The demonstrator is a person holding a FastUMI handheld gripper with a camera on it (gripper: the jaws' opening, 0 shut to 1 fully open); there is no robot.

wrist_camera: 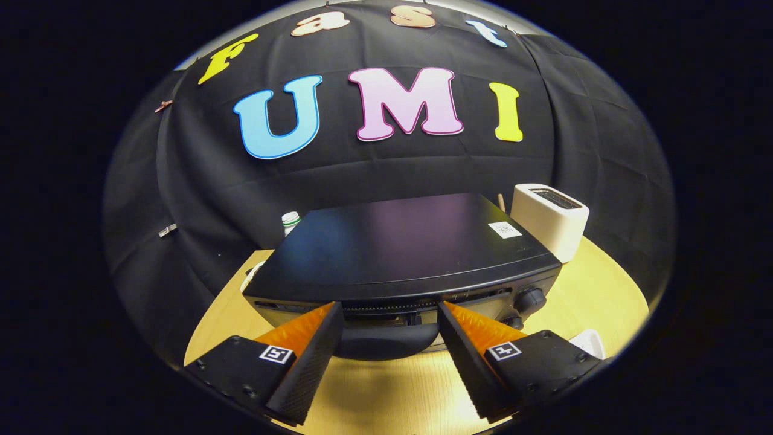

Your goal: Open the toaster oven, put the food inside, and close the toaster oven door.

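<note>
Facing the toaster oven from just above its front edge, the gripper holds its fingers wide apart, the door handle lying between the tips and neither pad pressing it. The door looks closed, so opening seems not yet done, with loading and closing left. A white toaster stands at two o'clock from the oven on the wooden table, a bottle at ten o'clock. The food cannot be made out.

one toaster oven, one white toaster, one bottle, two knobs
</note>
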